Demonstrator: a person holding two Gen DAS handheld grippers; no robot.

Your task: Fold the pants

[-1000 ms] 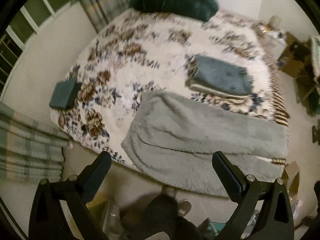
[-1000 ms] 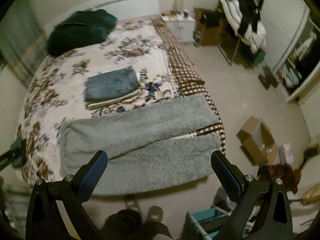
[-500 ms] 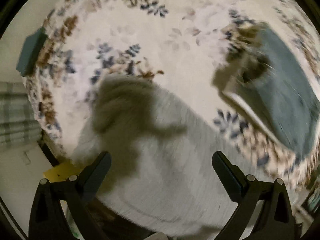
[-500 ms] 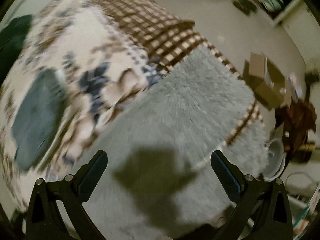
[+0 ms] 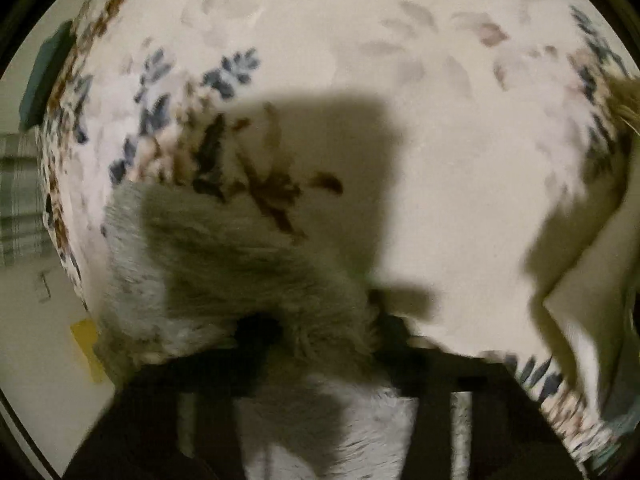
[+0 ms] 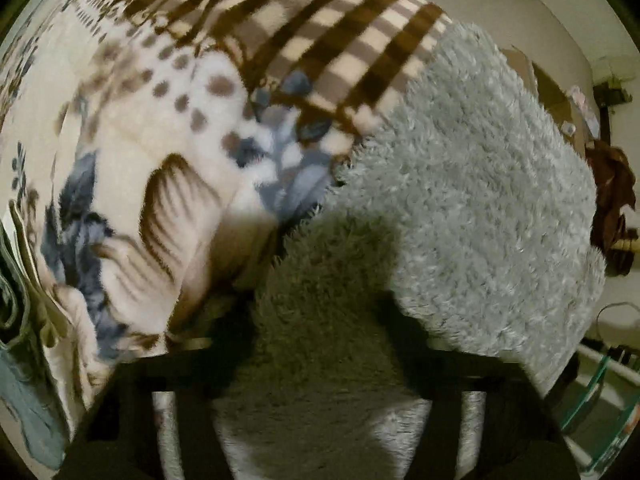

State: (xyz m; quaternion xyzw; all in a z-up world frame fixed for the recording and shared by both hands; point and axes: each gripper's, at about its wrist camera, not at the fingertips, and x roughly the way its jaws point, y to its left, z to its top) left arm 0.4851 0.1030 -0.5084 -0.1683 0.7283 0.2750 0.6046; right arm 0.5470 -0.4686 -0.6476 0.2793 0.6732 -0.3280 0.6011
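The fluffy grey pants (image 6: 472, 184) lie flat on the floral bed cover (image 5: 420, 128). In the left wrist view their left end (image 5: 240, 264) bunches up between my left gripper's fingers (image 5: 256, 344). My left gripper (image 5: 320, 340) is pressed down on that end, with fabric between its jaws; motion blur hides how far they have closed. In the right wrist view my right gripper (image 6: 320, 344) sits low on the pants' upper edge near their right end, fingers dark and in shadow, fleece between them.
A folded teal and beige stack (image 6: 16, 320) lies on the bed to the left of my right gripper. A brown checked blanket (image 6: 320, 32) covers the far side. The bed's right edge drops to floor with boxes (image 6: 552, 92). A teal object (image 5: 44, 76) sits at the bed's left edge.
Both grippers have dropped from well above the bed down onto the pants. The left came down on the left end, the right on the right end. Their jaws now stand narrower than before.
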